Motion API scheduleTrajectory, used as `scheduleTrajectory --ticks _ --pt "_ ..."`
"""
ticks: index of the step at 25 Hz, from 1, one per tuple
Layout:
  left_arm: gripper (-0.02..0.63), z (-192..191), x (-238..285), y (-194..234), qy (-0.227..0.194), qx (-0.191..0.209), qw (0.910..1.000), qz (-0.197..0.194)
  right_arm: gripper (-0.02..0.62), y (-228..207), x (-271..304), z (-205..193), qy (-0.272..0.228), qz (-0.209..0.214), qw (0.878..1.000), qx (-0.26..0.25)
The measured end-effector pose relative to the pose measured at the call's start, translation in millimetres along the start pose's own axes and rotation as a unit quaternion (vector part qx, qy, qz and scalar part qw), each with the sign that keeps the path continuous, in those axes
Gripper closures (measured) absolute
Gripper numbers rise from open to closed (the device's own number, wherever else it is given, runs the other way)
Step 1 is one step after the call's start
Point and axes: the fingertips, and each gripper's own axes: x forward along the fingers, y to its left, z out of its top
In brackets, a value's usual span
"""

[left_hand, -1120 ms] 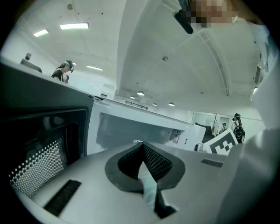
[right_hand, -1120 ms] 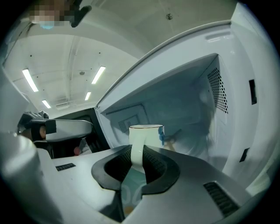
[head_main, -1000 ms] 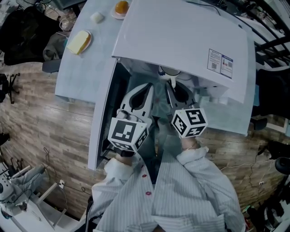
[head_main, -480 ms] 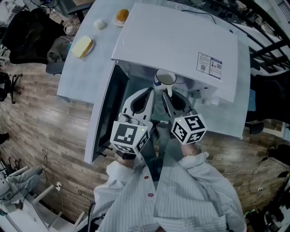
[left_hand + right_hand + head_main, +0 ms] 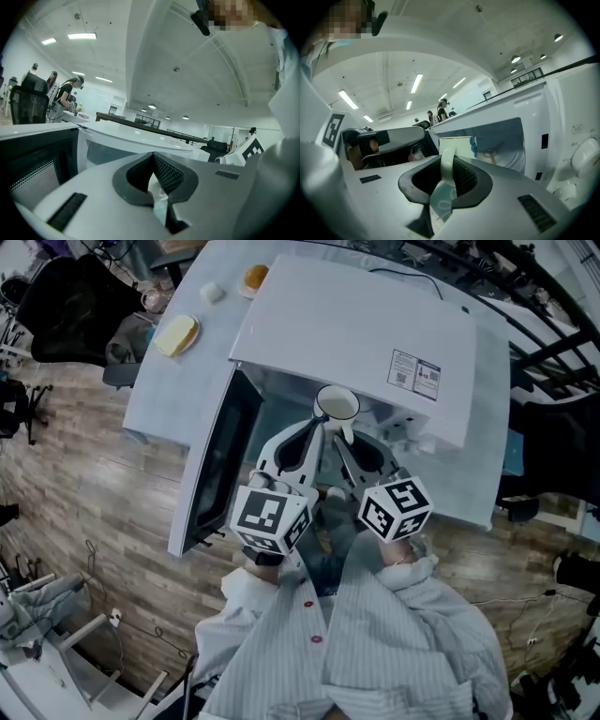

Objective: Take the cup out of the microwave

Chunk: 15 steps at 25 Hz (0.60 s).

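Cup (image 5: 337, 404) hangs at the microwave (image 5: 356, 324) mouth, near the worktop (image 5: 173, 385) front edge. Its handle is clamped in the right gripper (image 5: 446, 174). Left gripper (image 5: 154, 180) jaws look together, apparently empty. I'd draw it straight back, level, clear of the door (image 5: 211, 474).

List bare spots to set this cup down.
Bare tabletop between the bread plate and the open door; microwave top, bare but for a label. Crowded at the cavity mouth: left gripper, right gripper, cup.
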Motion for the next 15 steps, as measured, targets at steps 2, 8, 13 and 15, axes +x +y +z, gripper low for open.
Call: scheduleTrajectory --ticks 2,8,13,15 --pt "0.597 3.0 -0.5 -4.2 -0.002 0.002 1.0000 0.001 0.512 2.2 -4.8 3.2 0.001 0.007 1.000 -0.002" --pt "0.597 12.0 -3.4 -11.1 -0.009 0.006 0.9999 0.004 0.512 10.3 -18.3 11.1 -0.001 0.028 1.000 -0.002" --pt "0.597 22.7 -6.8 -19.6 -0.013 0.007 0.9999 -0.006 0.512 17.4 -30.2 19.9 -0.007 0.038 0.999 -0.003" --pt "0.597 28.8 -8.2 -25.5 -0.016 0.012 0.9997 -0.012 0.512 19.9 -36.4 24.2 -0.011 0.042 0.999 -0.003"
